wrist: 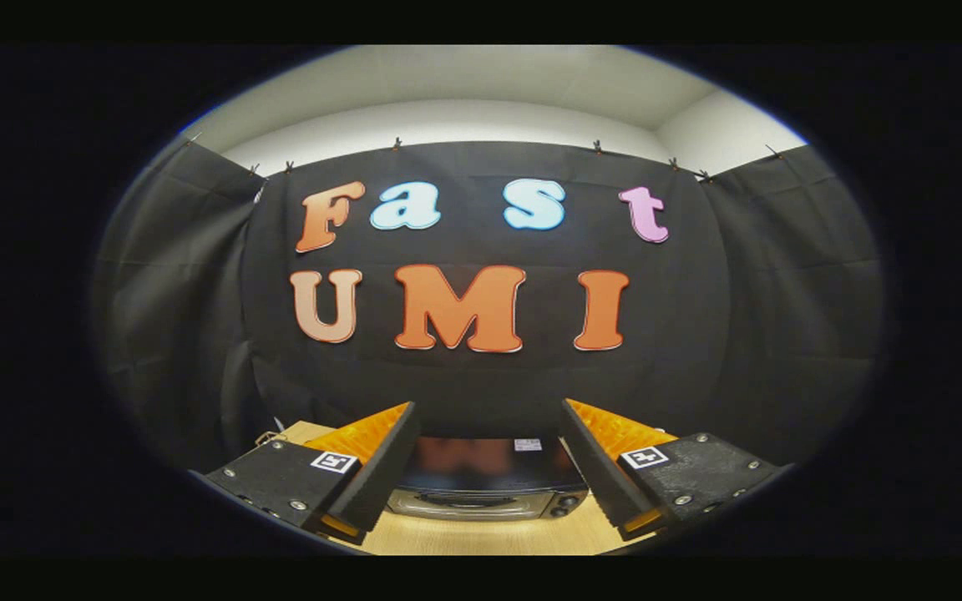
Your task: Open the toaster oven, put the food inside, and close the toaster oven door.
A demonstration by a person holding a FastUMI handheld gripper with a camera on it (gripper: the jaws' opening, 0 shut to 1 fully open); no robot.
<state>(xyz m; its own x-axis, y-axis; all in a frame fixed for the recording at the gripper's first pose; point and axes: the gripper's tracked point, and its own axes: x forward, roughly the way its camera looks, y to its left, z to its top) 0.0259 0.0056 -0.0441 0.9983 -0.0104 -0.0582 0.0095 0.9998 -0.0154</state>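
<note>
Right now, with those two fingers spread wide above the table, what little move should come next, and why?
Probably tip down and ease forward toward the shiny black toaster oven. The gripper is open with nothing between its fingers, and the oven sits low on the pale wooden table, just ahead of them. Its door looks closed, with a handle along the front, so that should be reached first.

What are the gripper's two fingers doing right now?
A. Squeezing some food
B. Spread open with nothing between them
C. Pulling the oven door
B: the gripper is spread open, holding nothing, with the shiny black-topped silver toaster oven beyond it on the light wooden table.
</note>
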